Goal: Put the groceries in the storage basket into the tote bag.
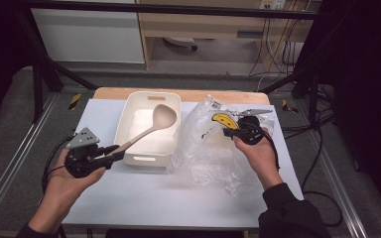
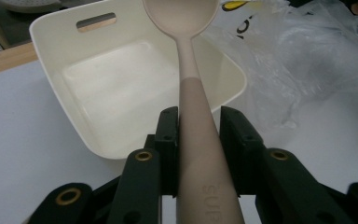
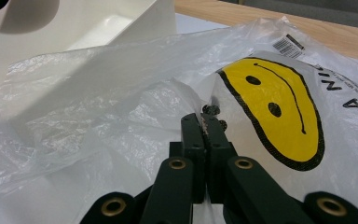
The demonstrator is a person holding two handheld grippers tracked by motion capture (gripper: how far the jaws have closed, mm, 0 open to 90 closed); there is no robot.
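You face a white table [image 1: 144, 198] with a wooden edge [image 1: 178, 93] along its far side. It stands on grey carpet [image 1: 10, 129] inside a black metal frame [image 1: 168, 8], whose braces [image 1: 59, 69] slant down on both sides. Silver rails [image 1: 15, 153] run along the floor to your left and right. Beyond the table you see a white cabinet [image 1: 89, 34] and a wooden desk [image 1: 203, 25], with cables [image 1: 278, 49] hanging at the right. The far right and left are dark.
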